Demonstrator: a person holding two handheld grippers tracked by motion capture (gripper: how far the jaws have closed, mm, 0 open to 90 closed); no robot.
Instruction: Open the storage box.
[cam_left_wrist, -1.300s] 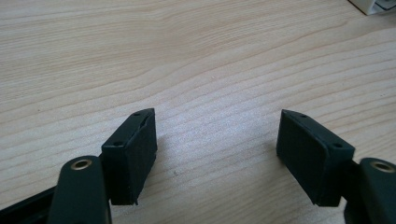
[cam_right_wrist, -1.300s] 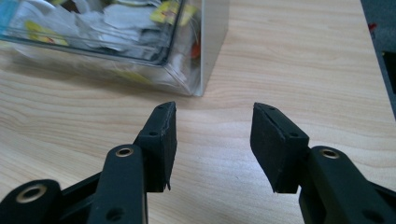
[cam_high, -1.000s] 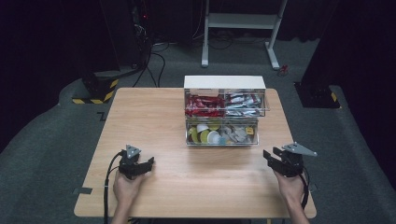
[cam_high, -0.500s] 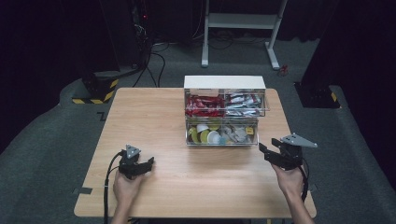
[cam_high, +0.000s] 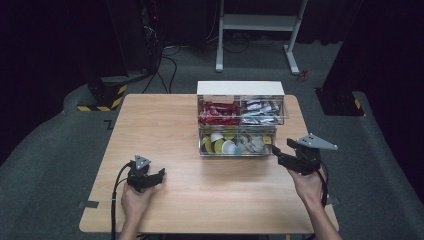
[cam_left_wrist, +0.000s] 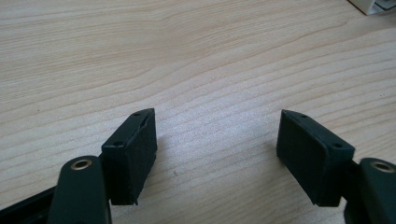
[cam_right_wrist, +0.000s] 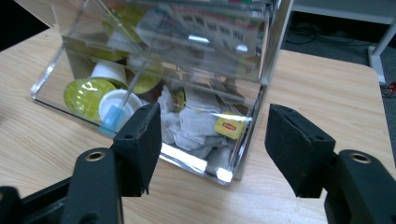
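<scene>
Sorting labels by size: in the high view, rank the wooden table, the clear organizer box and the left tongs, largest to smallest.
1. Wooden table
2. Clear organizer box
3. Left tongs

The gaps are plain, so nearness changes nothing.

White shelf frame (cam_high: 260, 22) & black cabinet (cam_high: 127, 35) behind table (cam_high: 160, 125).

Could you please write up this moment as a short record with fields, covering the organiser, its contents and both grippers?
surface: wooden table
organiser: clear two-tier box, toward the table's far side, right of centre
upper tier: red packets on the left, silvery packets on the right
lower tier: green-lidded and white cups, tea bags
left gripper: open, nothing between the jaws, low over bare wood
right gripper: jaws have just been opening, now wide, nothing between them, aimed at the box's lower corner
contact: neither gripper touches the box
</scene>
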